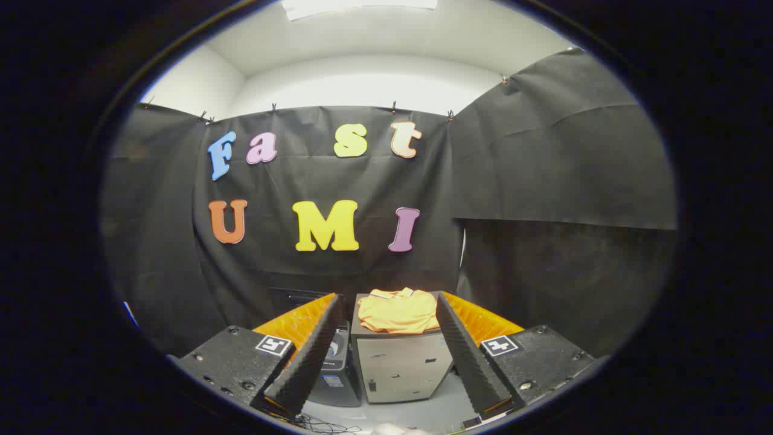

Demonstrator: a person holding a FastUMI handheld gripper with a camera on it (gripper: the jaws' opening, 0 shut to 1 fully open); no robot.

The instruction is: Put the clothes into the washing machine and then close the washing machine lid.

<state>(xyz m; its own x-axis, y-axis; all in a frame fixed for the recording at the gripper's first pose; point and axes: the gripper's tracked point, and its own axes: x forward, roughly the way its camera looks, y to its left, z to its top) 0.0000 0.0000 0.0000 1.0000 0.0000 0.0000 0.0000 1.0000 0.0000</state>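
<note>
A folded orange garment [398, 312] lies on top of a low light-coloured cabinet [401, 367], well beyond my fingers. To the left of that cabinet stands a darker grey machine [335, 371], partly hidden behind my left finger; its lid cannot be made out. My gripper [386, 350] is open, its two fingers [311, 356] spread wide with nothing between them, framing the cabinet and the garment from a distance.
Black cloth walls close the booth behind and to the right of the cabinet. The grey floor [423, 414] runs in front of the cabinet, with thin cables [326, 426] lying on it near my left finger.
</note>
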